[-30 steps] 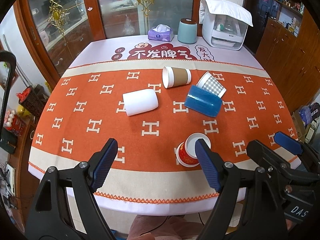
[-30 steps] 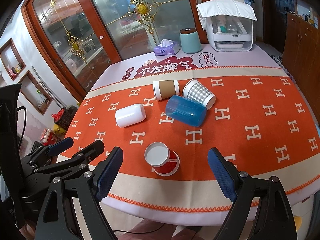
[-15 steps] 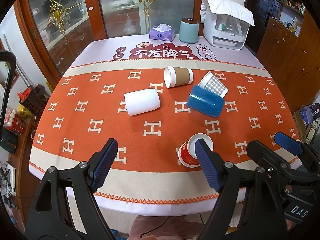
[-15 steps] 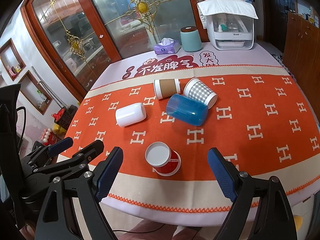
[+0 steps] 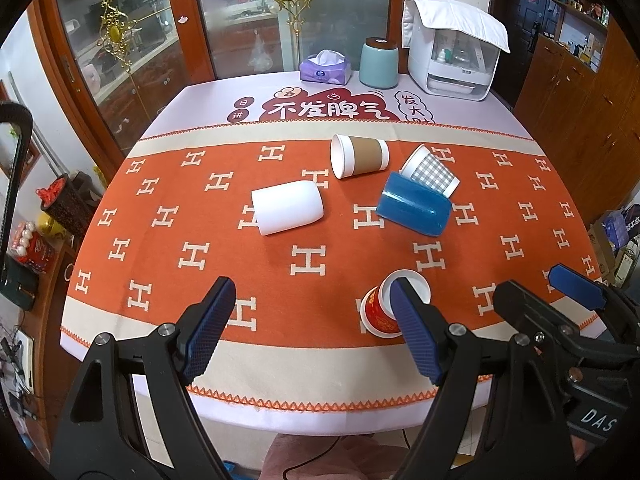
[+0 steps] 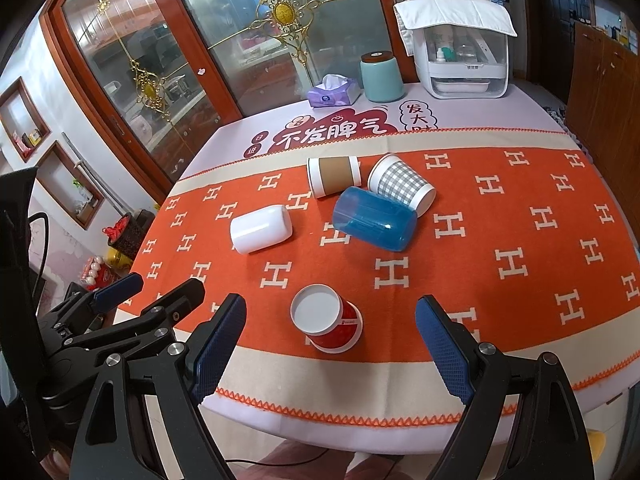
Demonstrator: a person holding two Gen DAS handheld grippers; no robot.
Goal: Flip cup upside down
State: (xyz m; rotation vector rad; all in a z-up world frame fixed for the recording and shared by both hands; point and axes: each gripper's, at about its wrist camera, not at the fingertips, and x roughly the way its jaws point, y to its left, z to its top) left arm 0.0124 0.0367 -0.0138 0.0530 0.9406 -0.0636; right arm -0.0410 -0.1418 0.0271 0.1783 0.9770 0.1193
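Note:
Several cups lie on their sides on the orange tablecloth: a white cup (image 5: 287,207), a brown-sleeved paper cup (image 5: 359,155), a grey checked cup (image 5: 431,173) and a blue plastic cup (image 5: 414,209). A red paper cup (image 5: 380,312) sits near the front, partly behind my left gripper's right finger; in the right wrist view it (image 6: 330,323) appears tilted, its white inside facing me. My left gripper (image 5: 312,332) is open and empty above the front edge. My right gripper (image 6: 330,352) is open and empty, just short of the red cup.
At the back of the table stand a purple tissue box (image 5: 326,69), a teal canister (image 5: 379,62) and a white appliance with a cloth on it (image 5: 456,50). Glass cabinet doors rise behind. Wooden cabinets stand to the right.
Both grippers have drifted slightly; the cups sit a little lower in view. Nothing has been gripped or moved.

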